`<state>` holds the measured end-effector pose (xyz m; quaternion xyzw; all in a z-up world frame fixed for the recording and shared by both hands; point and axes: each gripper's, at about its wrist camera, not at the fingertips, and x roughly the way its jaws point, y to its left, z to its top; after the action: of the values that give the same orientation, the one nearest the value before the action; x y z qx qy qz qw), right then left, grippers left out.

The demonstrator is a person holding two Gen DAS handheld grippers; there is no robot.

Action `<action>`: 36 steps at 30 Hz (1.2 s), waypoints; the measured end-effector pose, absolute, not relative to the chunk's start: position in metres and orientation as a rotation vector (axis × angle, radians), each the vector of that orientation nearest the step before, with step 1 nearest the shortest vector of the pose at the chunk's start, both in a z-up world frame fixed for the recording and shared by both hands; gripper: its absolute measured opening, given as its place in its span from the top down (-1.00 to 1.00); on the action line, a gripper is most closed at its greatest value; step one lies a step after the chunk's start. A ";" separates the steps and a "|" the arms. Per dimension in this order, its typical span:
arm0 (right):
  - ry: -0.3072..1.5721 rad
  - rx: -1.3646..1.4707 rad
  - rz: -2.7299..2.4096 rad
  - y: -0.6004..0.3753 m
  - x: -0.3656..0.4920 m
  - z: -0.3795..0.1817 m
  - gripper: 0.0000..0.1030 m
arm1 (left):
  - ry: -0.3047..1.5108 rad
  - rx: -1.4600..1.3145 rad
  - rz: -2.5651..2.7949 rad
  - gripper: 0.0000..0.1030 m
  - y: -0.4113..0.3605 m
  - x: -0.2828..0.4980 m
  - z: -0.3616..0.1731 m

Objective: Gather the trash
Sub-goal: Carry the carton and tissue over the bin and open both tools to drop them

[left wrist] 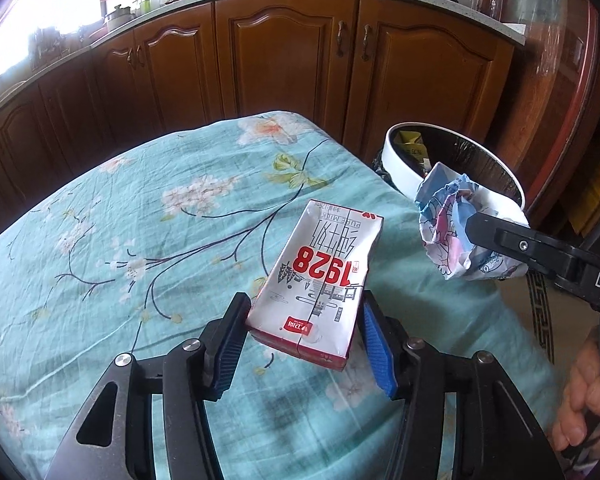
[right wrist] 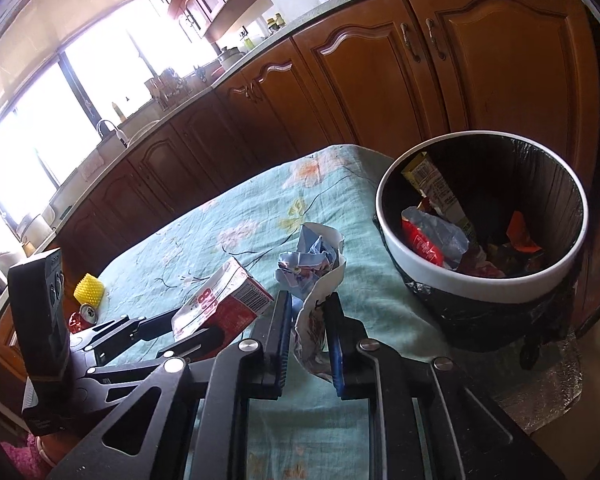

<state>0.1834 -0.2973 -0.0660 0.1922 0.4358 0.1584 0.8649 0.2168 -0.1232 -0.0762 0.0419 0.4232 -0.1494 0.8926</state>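
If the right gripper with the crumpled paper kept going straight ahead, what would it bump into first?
Probably nothing on the table. The right gripper, shut on the crumpled paper, points across the floral tablecloth just left of the trash bin. The wooden cabinets beyond look first, though depth is unclear.

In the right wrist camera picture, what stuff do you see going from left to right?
Yellow ridged thing → milk carton → crumpled paper held by the right gripper → trash bin.

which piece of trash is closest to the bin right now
The crumpled paper wrapper, pinched in the right hand-held gripper, is nearest the bin. The milk carton in the left hand-held gripper is farther back.
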 end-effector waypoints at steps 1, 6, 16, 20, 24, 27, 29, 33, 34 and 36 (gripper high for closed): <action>0.906 0.408 0.328 -0.301 0.182 -0.063 0.68 | 0.877 0.086 -0.316 -0.03 -0.124 0.216 -0.075; 0.880 0.425 0.303 -0.317 0.175 -0.054 0.68 | 0.869 0.090 -0.339 -0.02 -0.132 0.214 -0.068; 0.839 0.449 0.224 -0.362 0.170 -0.046 0.68 | 0.841 0.128 -0.413 -0.02 -0.167 0.222 -0.052; 0.828 0.449 0.196 -0.379 0.173 -0.044 0.68 | 0.826 0.150 -0.440 -0.02 -0.185 0.231 -0.045; 0.827 0.452 0.177 -0.390 0.179 -0.044 0.68 | 0.821 0.172 -0.464 -0.01 -0.204 0.242 -0.042; 0.829 0.453 0.168 -0.399 0.183 -0.045 0.68 | 0.822 0.185 -0.475 -0.01 -0.216 0.252 -0.042; 0.828 0.450 0.162 -0.403 0.187 -0.045 0.68 | 0.829 0.189 -0.483 -0.01 -0.224 0.259 -0.042; 0.825 0.441 0.152 -0.411 0.195 -0.043 0.68 | 0.839 0.202 -0.495 -0.01 -0.237 0.273 -0.043; 0.826 0.440 0.152 -0.413 0.198 -0.043 0.68 | 0.843 0.202 -0.499 -0.01 -0.240 0.277 -0.043; 0.828 0.439 0.149 -0.416 0.204 -0.043 0.67 | 0.852 0.204 -0.506 -0.01 -0.246 0.284 -0.043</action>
<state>0.2036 -0.4158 -0.0431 0.2113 0.3986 0.0715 0.8896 0.2841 -0.2458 -0.0435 0.0976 0.4082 -0.2423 0.8747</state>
